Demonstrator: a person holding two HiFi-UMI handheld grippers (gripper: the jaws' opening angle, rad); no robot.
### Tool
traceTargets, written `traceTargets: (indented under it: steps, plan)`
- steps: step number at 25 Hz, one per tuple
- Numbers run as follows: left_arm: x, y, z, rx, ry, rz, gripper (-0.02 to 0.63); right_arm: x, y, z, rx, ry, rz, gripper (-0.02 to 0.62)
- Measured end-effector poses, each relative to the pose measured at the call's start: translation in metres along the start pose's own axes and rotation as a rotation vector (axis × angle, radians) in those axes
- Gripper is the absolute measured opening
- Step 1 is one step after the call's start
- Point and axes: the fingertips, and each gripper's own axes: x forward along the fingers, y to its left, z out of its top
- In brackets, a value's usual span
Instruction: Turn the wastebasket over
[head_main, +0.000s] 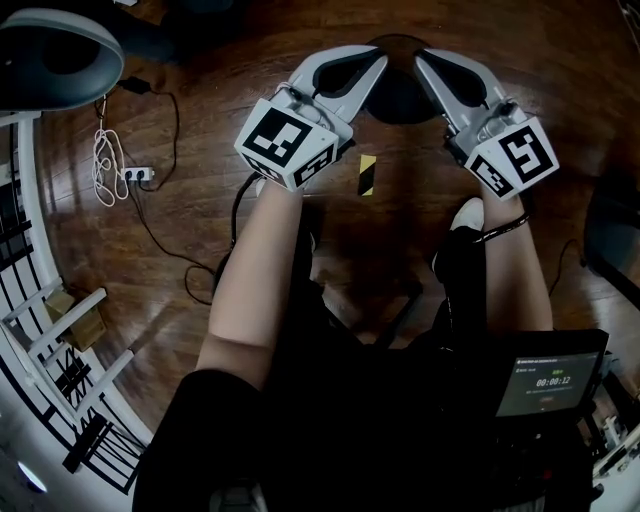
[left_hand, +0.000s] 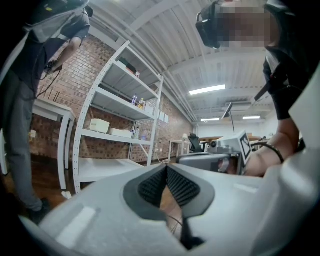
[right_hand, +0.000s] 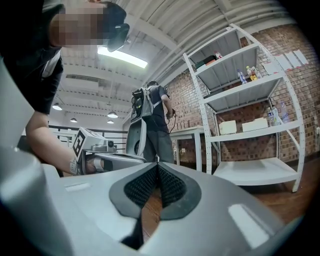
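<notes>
**Claws**
- Left claw (left_hand: 166, 169): fully narrow. Its ribbed pads (left_hand: 150, 187) meet at the tips, with nothing between them.
- Right claw (right_hand: 157, 166): fully narrow. Its pads (right_hand: 137, 189) also touch at the tips and grip nothing.
- Each claw is in one of the person's hands. Both are held level, side by side.
- In the head view the tips lean toward each other but stay apart.
- Each gripper view shows the other claw off to one side.

**Wastebasket**
- The wastebasket (head_main: 400, 98) appears to be the dark round body on the floor (head_main: 200, 210).
- In the head view it shows in the gap between the two claw tips and just beyond them. The claws cover its left and right edges.
- Only its dark outline is visible, so which way up it stands cannot be told.

**Surroundings**
- The floor is dark wood.
- A short strip of yellow-and-black tape (head_main: 367, 175) lies on the floor near the left claw's marker cube.
- A power strip (head_main: 138, 174) lies well to the left, with a coiled white cable (head_main: 103, 165) just beside it.
- A white rack (left_hand: 115, 125) stands against a brick wall. Boxes and small bottles sit on its shelves.
- A second person (right_hand: 150, 117) stands by a white counter (right_hand: 192, 132) near the rack.
- A small screen (head_main: 545, 385) shows at the lower right of the head view, close to the person's body.
</notes>
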Motion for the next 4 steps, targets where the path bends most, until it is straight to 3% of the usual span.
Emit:
traceTargets:
  steps: [4]
  plan:
    - [-0.0031,0.0018,-0.0031,-0.013,0.004,0.005,0.002,-0.0007,0.0021,-0.0006,0.022,0.002,0.006,0.009]
